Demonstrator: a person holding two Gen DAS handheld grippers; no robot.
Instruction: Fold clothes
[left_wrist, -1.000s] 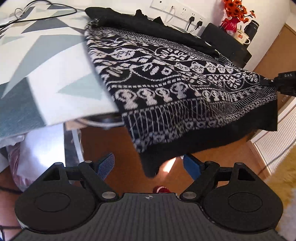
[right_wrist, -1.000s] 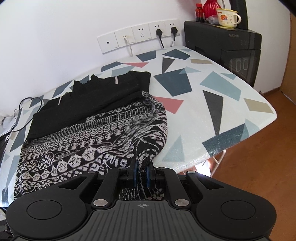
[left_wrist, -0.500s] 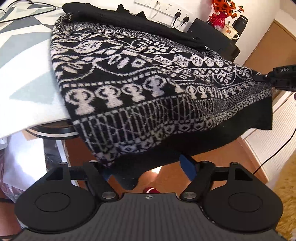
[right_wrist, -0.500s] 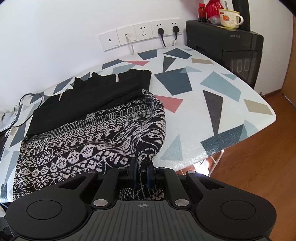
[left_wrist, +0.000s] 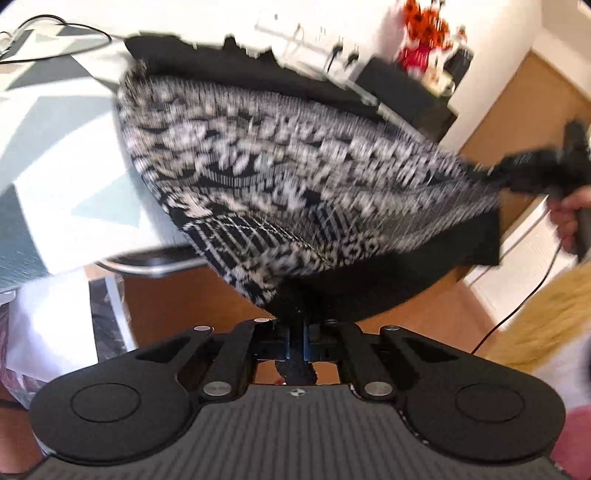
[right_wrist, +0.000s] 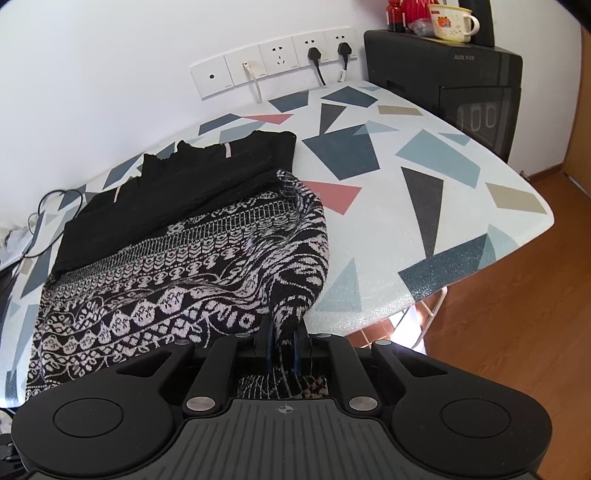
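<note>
My left tongs (left_wrist: 297, 341) are pressed together on the black hem of the sweater (left_wrist: 280, 184), a little tuft of knit poking out behind the pads. My right tongs (right_wrist: 282, 349) pinch the other hem corner, with patterned knit bunched between the blue pads (right_wrist: 269, 350). So both of the 2 lower corners are in my grip, which I judge is the reason for holding this way: with each corner pinched, the hem comes up as 1 straight edge instead of sagging in the middle.

The sweater lies ahead of both tongs on the table (right_wrist: 424, 177), its plain black upper part farthest from me, near the wall sockets (right_wrist: 277, 62). The patterned lower part runs back toward me and spills over the table's near edge, so the hem hangs off the table between my 2 grips. In the left view it stretches from my left tongs across to the right tongs (left_wrist: 532, 173), which sit off to the right with my hand (left_wrist: 570, 218) behind them. That view is blurred, so fine detail of the grip is hard to read.

I judge this is the start of the first fold: the hem needs carrying up and forward over the black part. The risk is uneven pull, since the knit already twists into a ridge just ahead of my right tongs.
</note>
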